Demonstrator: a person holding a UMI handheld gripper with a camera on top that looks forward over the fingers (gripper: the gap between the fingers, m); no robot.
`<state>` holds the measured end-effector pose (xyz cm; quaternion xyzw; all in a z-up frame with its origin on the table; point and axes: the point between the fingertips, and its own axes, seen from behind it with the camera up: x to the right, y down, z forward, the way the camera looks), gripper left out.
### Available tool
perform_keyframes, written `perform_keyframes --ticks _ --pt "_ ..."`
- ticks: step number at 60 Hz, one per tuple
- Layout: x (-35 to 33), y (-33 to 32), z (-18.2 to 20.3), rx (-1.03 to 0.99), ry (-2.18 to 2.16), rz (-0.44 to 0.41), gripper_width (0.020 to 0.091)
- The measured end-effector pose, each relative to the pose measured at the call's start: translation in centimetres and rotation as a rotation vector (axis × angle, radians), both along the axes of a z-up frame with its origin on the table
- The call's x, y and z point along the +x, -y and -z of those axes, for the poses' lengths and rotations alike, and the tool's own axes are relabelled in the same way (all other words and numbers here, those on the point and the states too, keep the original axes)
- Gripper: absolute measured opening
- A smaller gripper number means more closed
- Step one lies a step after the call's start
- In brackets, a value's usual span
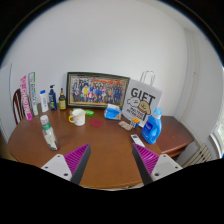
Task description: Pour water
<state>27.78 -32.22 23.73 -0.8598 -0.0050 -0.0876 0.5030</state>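
A clear plastic water bottle (pixel 47 132) with a pale cap stands on the brown wooden table (pixel 100 140), just beyond my left finger. A white mug (pixel 78 117) sits farther back, ahead of the fingers and a little left. My gripper (pixel 111 160) hovers over the table's near part. Its two fingers (pixel 74 158) with magenta pads are spread wide, and only bare tabletop lies between them.
A framed group photo (pixel 97 90) leans against the back wall beside a white gift bag (pixel 142 101). Several small bottles (pixel 52 99) and pink boxes (pixel 27 92) stand at the back left. A blue spray bottle (pixel 152 125) and a teal bowl (pixel 112 113) sit to the right.
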Motion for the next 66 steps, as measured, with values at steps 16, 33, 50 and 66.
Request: perform_keyframes --ticks 16,33,50,66 --pt "-8.2 -0.1 4.4 -0.016 -0.06 -0.122 0.0855" --pt "-21.6 -3.2 10.6 0.007 -0.18 -0.261 0.0856" --pt "-28.2 -11.2 16.0 0.063 -0.202 -0.304 0.0858" --pt "-29.6 -15.9 18.4 0.102 -0.218 -0.31 0.0669"
